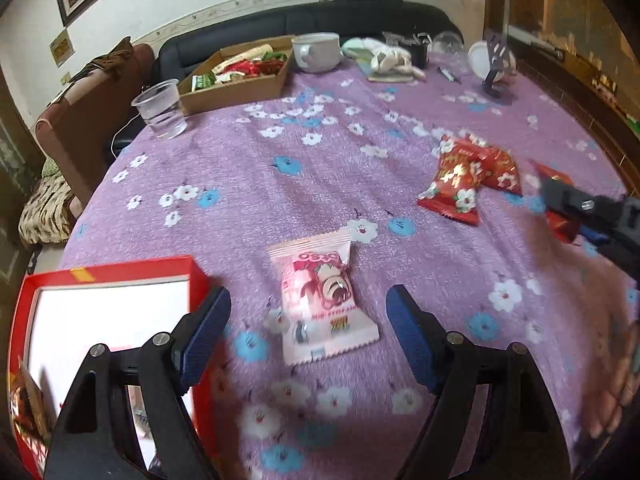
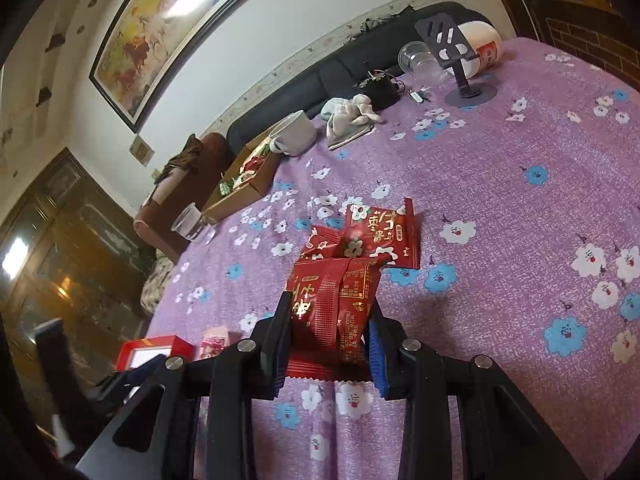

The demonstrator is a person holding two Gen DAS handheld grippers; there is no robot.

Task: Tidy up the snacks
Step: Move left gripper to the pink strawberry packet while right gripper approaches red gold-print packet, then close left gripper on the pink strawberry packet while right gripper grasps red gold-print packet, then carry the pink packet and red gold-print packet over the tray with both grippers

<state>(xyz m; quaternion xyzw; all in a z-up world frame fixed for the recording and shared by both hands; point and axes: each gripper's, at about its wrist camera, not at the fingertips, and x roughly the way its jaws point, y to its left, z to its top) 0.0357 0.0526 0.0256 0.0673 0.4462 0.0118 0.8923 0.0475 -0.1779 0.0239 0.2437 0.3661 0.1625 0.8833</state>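
Between right hand-held gripper (image 2: 328,344) pads, red snack packet (image 2: 332,308), long axis upright

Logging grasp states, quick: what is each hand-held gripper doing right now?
Left hand-held gripper: open, empty, over the pink plastic snack packet.
Right hand-held gripper: shut on a red foil snack packet.

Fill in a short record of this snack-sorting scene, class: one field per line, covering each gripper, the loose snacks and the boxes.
left gripper: open, pink snack packet lying between its fingers on the tablecloth
right gripper: shut on red snack packet
loose snacks: two more red packets on the cloth
red box: open, near left edge
cardboard box: far side, holds wrapped snacks
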